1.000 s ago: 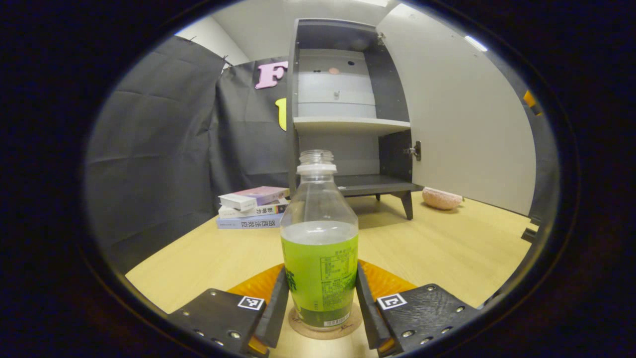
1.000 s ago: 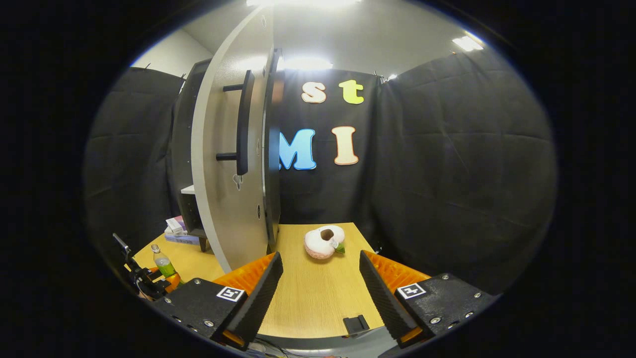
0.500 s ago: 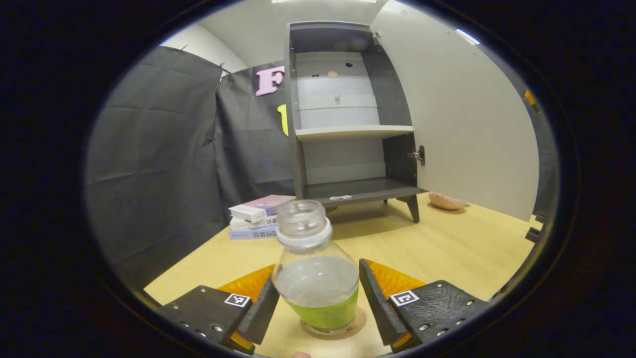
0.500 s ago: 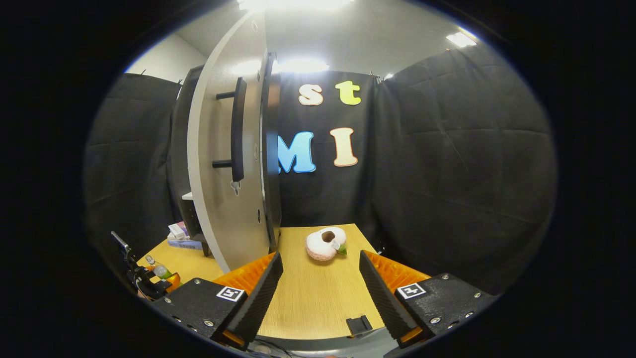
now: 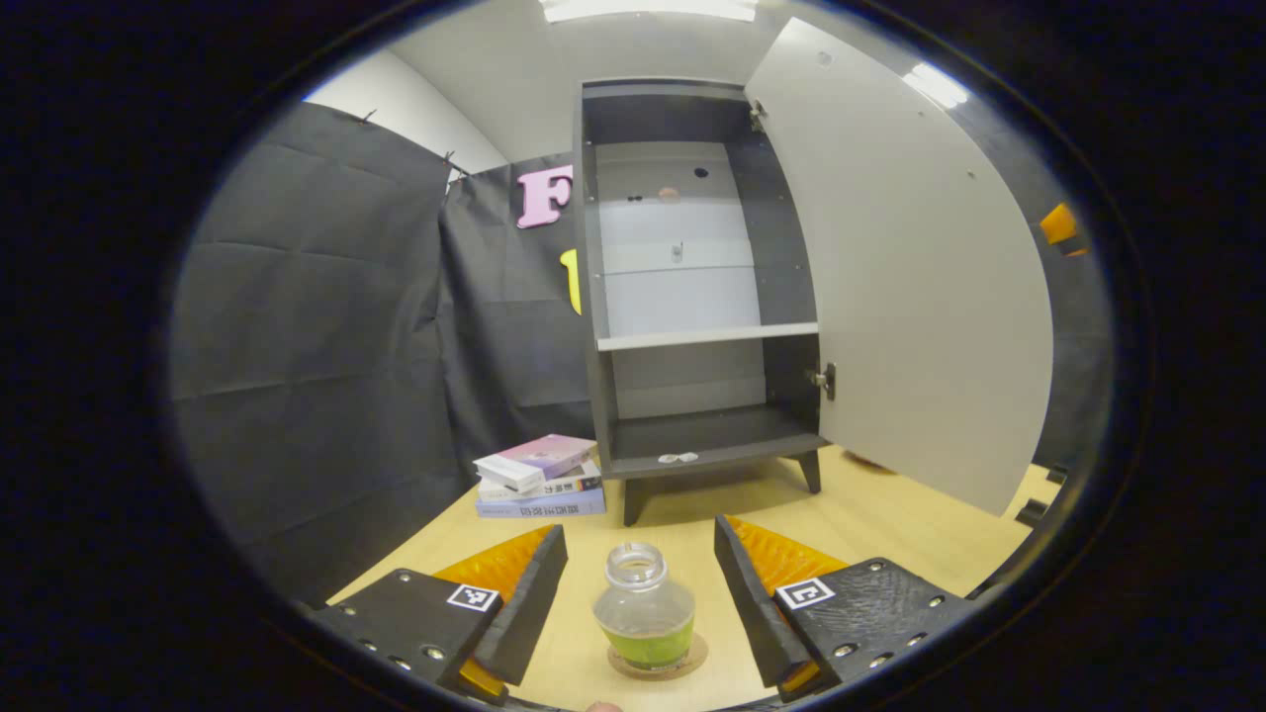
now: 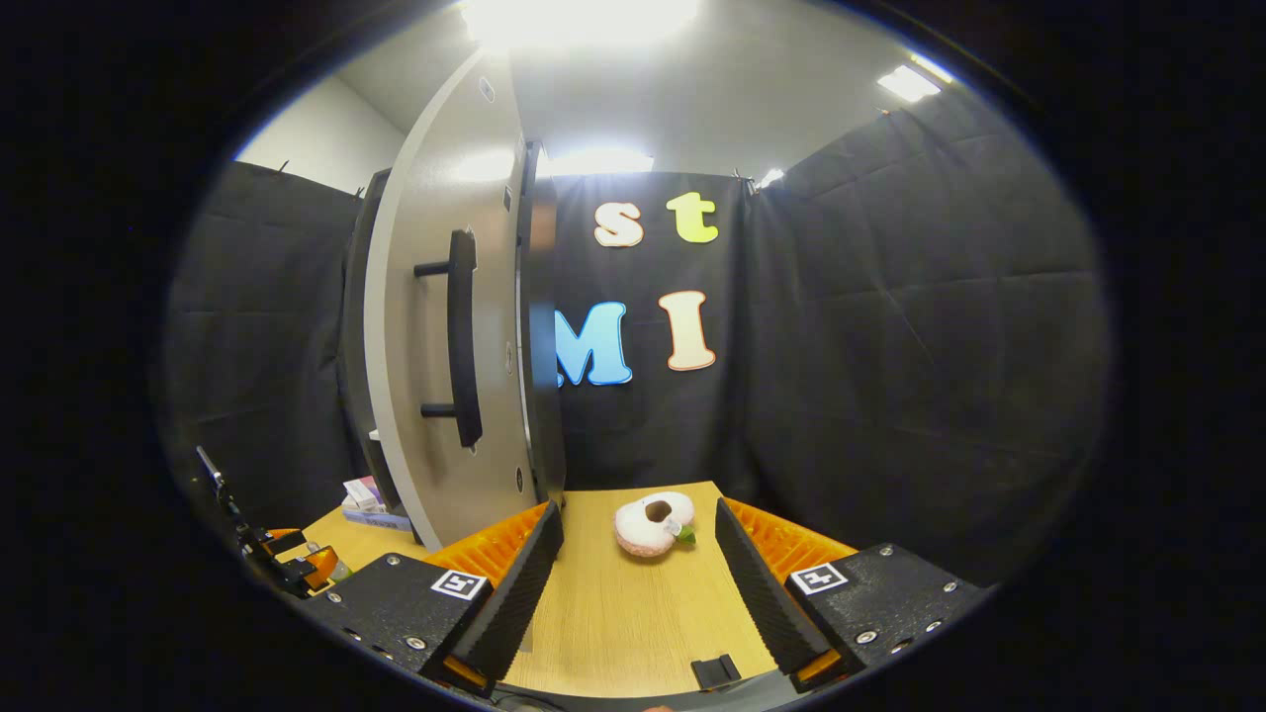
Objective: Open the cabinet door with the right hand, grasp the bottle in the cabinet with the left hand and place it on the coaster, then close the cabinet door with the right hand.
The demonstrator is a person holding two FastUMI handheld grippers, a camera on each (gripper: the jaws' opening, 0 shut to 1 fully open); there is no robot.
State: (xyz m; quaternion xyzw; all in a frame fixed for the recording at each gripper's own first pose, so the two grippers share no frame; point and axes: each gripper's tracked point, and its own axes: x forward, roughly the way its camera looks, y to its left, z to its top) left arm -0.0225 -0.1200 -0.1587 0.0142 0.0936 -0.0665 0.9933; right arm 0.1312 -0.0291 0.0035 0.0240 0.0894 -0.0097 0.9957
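Observation:
A clear bottle with green liquid and no cap stands upright on a round coaster on the wooden table. My left gripper hangs open above and behind it, its fingers apart and off the bottle. The dark cabinet stands at the back with its pale door swung wide to the right and its shelves bare. In the right gripper view my right gripper is open over the table, near the door's outer face and its black bar handle. The left gripper shows at far left.
A stack of books lies left of the cabinet's feet. A pink doughnut-shaped plush toy rests on the table ahead of my right gripper. A small black clip sits at the table's near edge. Black cloth walls close the booth.
My left gripper let go of the bottle, opened and rose back, leaving it on the coaster. The right gripper view tilted slightly, the door and toy shifting lower in frame.

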